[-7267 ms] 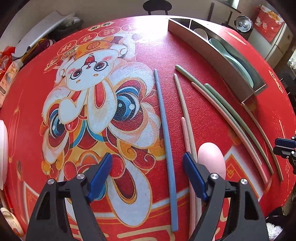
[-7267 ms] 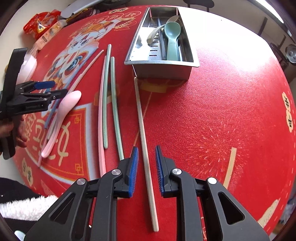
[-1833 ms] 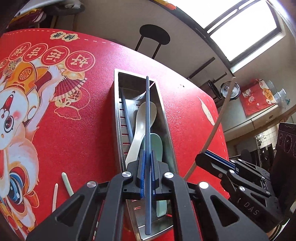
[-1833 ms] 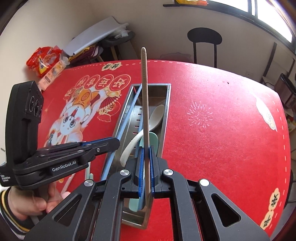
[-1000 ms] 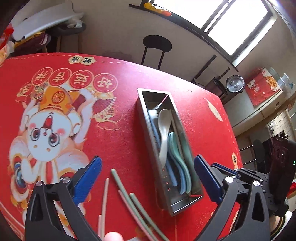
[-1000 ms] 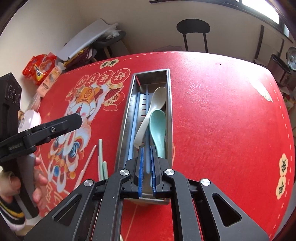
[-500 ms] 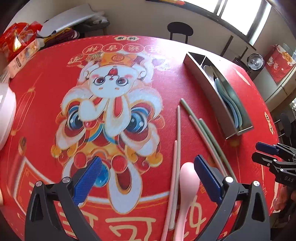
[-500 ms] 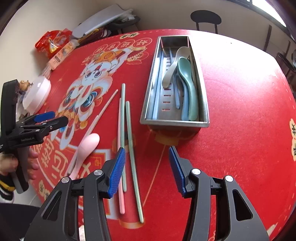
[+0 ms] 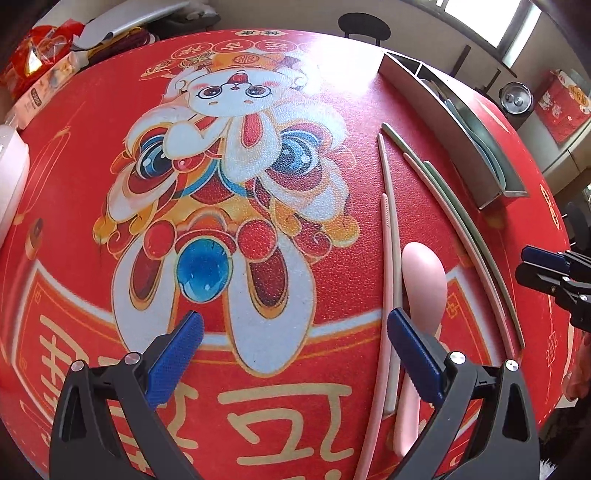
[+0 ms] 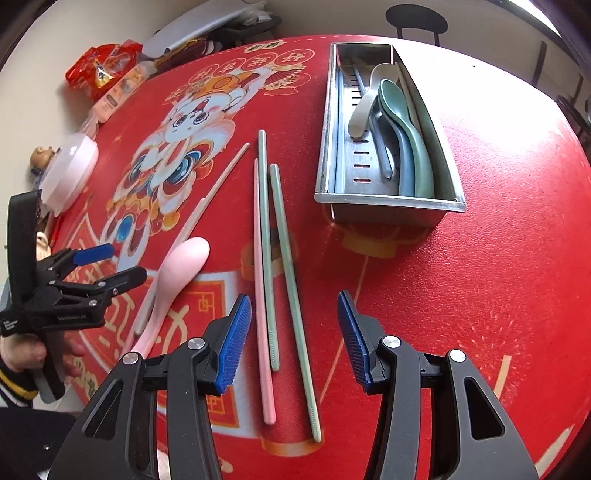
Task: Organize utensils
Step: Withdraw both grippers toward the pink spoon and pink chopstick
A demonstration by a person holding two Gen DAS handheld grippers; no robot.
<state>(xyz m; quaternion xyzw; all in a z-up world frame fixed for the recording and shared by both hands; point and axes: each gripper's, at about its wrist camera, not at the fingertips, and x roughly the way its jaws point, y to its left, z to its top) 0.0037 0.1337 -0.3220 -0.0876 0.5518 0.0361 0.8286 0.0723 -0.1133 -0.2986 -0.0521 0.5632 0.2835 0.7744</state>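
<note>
My left gripper [image 9: 294,325] stands open low over the red mat, with nothing between its fingers. A pink spoon [image 9: 421,280] lies just right of it, beside a pink chopstick [image 9: 386,258] and a beige one [image 9: 390,221]. My right gripper [image 10: 294,304] is open above a green chopstick [image 10: 286,251], which runs between its fingers untouched. A second green chopstick [image 10: 265,240] and a pink chopstick [image 10: 259,295] lie just to the left. The metal tray [image 10: 388,201] beyond holds a white spoon [image 10: 365,110], a green spoon [image 10: 406,122] and chopsticks.
The left gripper [image 10: 125,263] shows at the left in the right wrist view, held by a hand [image 10: 22,350]. A white lidded bowl [image 10: 70,166] and snack packets [image 10: 99,70] sit at the table's far left edge. A chair [image 10: 415,18] stands behind the table.
Both grippers let their chopsticks go into the tray, drew back from it and came down over the loose utensils. The right jaws went from shut to open.
</note>
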